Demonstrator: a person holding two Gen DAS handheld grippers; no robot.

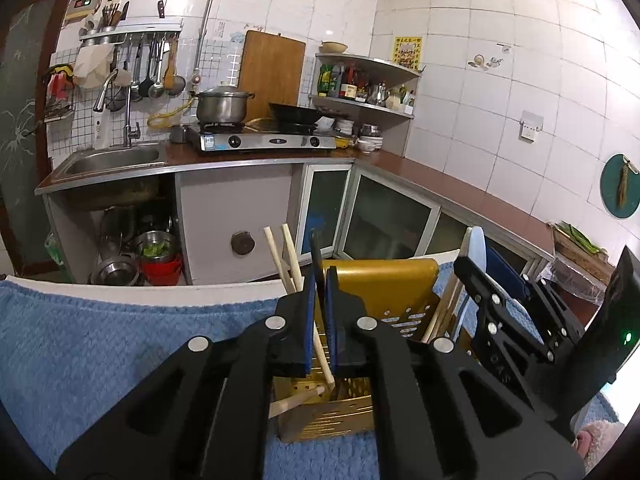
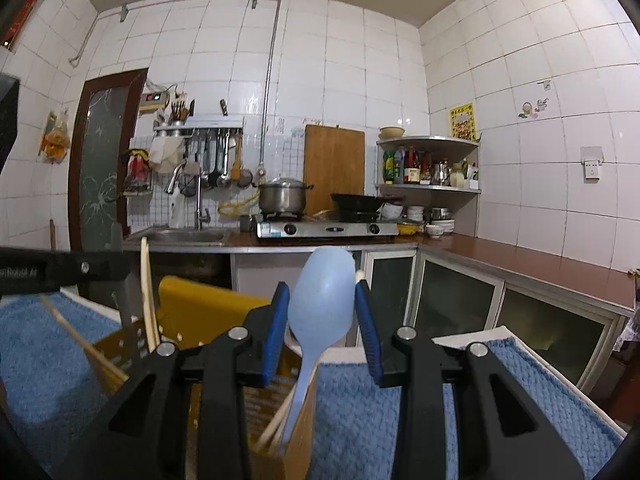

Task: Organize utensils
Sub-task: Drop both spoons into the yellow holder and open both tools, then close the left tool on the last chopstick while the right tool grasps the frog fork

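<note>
Left gripper (image 1: pixel 320 312): pads clamped on a dark, thin utensil (image 1: pixel 316 256) standing in the yellow perforated holder (image 1: pixel 384 292) beside wooden chopsticks (image 1: pixel 286 256). Right gripper (image 2: pixel 322 328): jaws apart, pale blue spoon (image 2: pixel 322 300) upright between them, handle down in the holder, contact uncertain.

White-tiled walls (image 2: pixel 360 60) enclose an L-shaped brown counter (image 2: pixel 540 260) with glass-fronted cabinets (image 2: pixel 456 300).
</note>
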